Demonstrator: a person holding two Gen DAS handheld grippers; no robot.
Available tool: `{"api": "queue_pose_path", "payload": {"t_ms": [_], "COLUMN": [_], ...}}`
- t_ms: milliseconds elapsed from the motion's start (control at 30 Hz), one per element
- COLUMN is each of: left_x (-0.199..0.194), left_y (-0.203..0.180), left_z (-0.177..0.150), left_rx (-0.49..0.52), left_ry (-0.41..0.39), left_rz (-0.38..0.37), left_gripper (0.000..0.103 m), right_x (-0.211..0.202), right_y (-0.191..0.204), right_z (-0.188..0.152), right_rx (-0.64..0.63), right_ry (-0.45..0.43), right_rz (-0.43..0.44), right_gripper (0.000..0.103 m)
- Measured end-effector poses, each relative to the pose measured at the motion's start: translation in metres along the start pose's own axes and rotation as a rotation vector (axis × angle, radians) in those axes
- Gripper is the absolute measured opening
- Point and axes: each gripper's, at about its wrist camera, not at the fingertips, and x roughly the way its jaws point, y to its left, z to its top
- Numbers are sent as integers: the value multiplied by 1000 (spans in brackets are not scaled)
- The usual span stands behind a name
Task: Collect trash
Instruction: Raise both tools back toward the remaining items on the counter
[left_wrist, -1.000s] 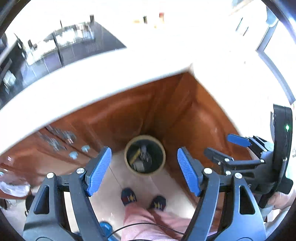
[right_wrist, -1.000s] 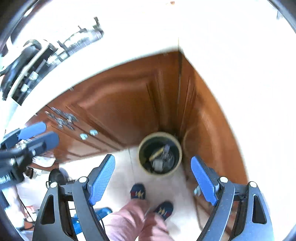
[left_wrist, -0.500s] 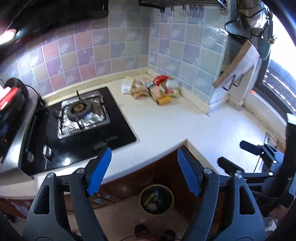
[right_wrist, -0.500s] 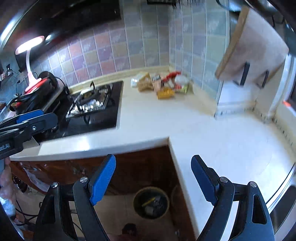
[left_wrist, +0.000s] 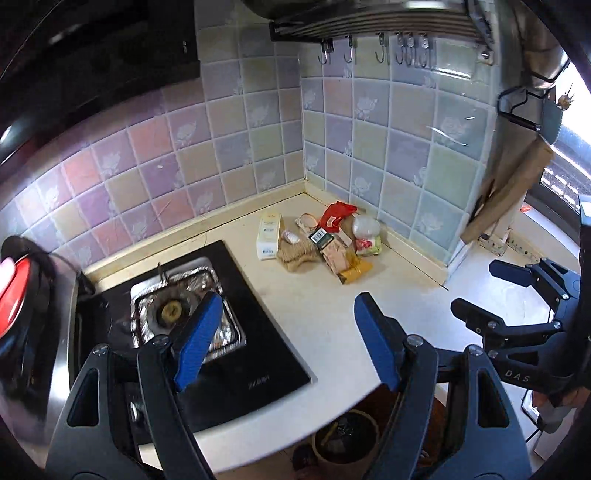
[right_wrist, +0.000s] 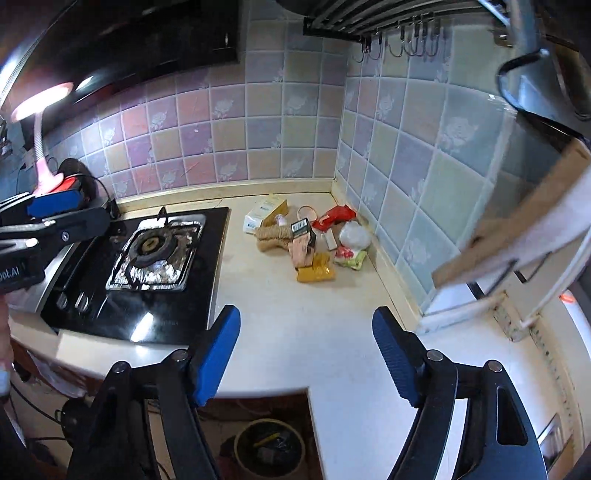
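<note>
The left gripper (left_wrist: 286, 341), black-armed with blue pads, fills the lower middle of the left wrist view, its jaws spread wide with nothing between them. The right gripper (right_wrist: 306, 356), of the same make, sits in the lower middle of the right wrist view; its jaws have just been closing a little, yet they stand wide apart and empty. Each tool also shows at the edge of the other's view.

Beyond both pairs of fingers lies the pale cream L-shaped countertop (right_wrist: 295, 314). At the left of each frame a black glass gas hob (left_wrist: 236, 350) is set into it, its burner ringed with crinkled silver foil (right_wrist: 155, 258).

The task's thing, a small heap of mixed trash (left_wrist: 321, 243), lies in the far corner of the counter, at centre frame, close against the pastel tiled wall (left_wrist: 369, 147). It holds a white carton (left_wrist: 267, 238), a tan woven piece (left_wrist: 299, 254), a red wrapper (left_wrist: 334, 216), a yellow packet (left_wrist: 354, 271) and a crumpled clear bag (left_wrist: 365, 225).

At the bottom of each frame, below the counter edge, a round tan waste bin (right_wrist: 269, 446) stands on the floor with a few items inside.

A pink desk lamp (right_wrist: 40, 147) rises at the upper left of the right wrist view.
</note>
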Motion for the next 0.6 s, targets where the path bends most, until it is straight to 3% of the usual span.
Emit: {"api": "queue_pose_path", "payload": {"t_ms": [200,333,600], "left_x": [115,193,319], "left_y": [23,32,42], "left_z": [46,55,56], "left_rx": [63,96,152], "left_ry": [102,185,330], "left_rz": [-64,-99,-176], "left_gripper": [72,71,69], "right_x": [104,184,313], "right_y": [6,9,17], "right_z": [72,97,89], "right_rx": [22,55,89], "right_ry": [70,147,270], "right_rz": [-13,-19,-44], "right_gripper": [75,71,61]}}
